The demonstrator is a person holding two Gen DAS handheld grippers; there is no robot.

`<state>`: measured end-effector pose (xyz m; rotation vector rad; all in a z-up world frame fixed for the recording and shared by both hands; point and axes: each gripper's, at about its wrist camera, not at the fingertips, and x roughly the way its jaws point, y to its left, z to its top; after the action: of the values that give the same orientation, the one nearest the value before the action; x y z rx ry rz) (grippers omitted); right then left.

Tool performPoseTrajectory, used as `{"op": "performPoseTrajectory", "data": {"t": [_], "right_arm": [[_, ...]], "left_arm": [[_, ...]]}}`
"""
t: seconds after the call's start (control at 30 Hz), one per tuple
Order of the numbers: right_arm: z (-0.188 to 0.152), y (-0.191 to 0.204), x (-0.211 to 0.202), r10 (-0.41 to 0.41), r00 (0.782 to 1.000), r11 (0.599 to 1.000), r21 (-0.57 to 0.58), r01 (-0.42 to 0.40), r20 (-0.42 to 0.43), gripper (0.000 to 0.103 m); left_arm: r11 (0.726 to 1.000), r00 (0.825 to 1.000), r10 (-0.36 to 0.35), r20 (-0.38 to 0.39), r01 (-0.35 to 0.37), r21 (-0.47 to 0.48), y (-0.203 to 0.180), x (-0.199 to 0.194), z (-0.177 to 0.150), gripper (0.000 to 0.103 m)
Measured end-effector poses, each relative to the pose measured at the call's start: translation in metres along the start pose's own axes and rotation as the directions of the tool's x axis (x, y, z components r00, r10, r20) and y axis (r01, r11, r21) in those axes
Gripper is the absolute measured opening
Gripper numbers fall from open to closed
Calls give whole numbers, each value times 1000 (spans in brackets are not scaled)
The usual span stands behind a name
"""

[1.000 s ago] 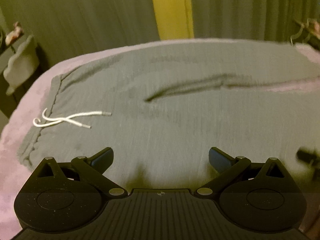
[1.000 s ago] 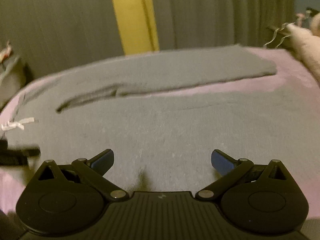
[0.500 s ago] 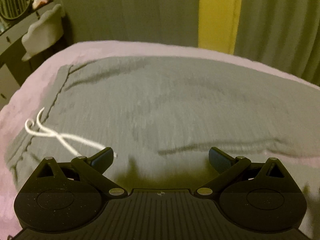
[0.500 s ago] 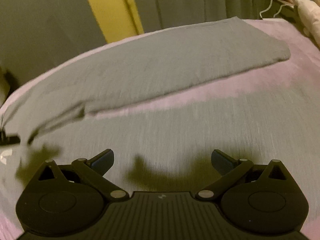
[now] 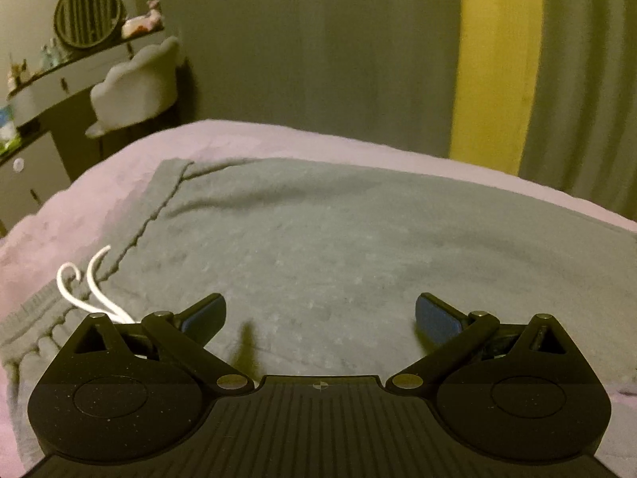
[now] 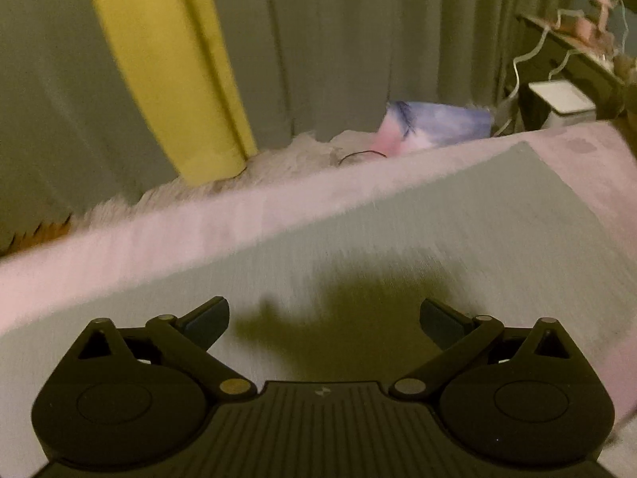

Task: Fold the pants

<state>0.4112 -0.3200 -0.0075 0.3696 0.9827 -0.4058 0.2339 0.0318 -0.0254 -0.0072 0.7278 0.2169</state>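
Grey sweatpants lie flat on a pink bed. Their waistband is at the left, with a white drawstring. My left gripper is open and empty, low over the upper part of the pants, just right of the drawstring. In the right wrist view a pant leg stretches toward its hem at the upper right. My right gripper is open and empty, just above that leg, and casts a shadow on it.
Grey curtains with a yellow strip hang behind the bed. A dresser with a round fan and a white chair stand at the far left. A fluffy rug and a blue-pink cushion lie beyond the bed's far edge. A cluttered stand is at the right.
Both grippers have moved forward over the pants, the left swinging toward the waistband side, the right toward the far leg and the bed's far edge. Both stayed open.
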Motion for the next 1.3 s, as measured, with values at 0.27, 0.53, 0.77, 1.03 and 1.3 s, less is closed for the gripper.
{"op": "performPoseTrajectory", "data": {"t": [0.27,0.53,0.77,1.03,1.3], "right_arm": [[46,-20,90,-88,986,971,209,116,-140,78],[52,-9,117,-219,965,967,103,235,-145,51],[25,-52,76,-76,995,985,149,85,-66,5],[-150,-136,-96,145,988,974,165,-153,57,5],[-283,-203,-137,-16,996,976,215,34,-83,5]], "left_arm": [[998,998,-11,-65,6,-65,17,24,-5,103],[998,996,-12,-85,7,-58,15,31,-8,103],[997,995,-25,-97,18,-73,20,31,-7,103],[985,996,-10,-89,-5,-171,42,23,-1,103],[968,991,-79,-105,51,-245,52,6,1,103]]}}
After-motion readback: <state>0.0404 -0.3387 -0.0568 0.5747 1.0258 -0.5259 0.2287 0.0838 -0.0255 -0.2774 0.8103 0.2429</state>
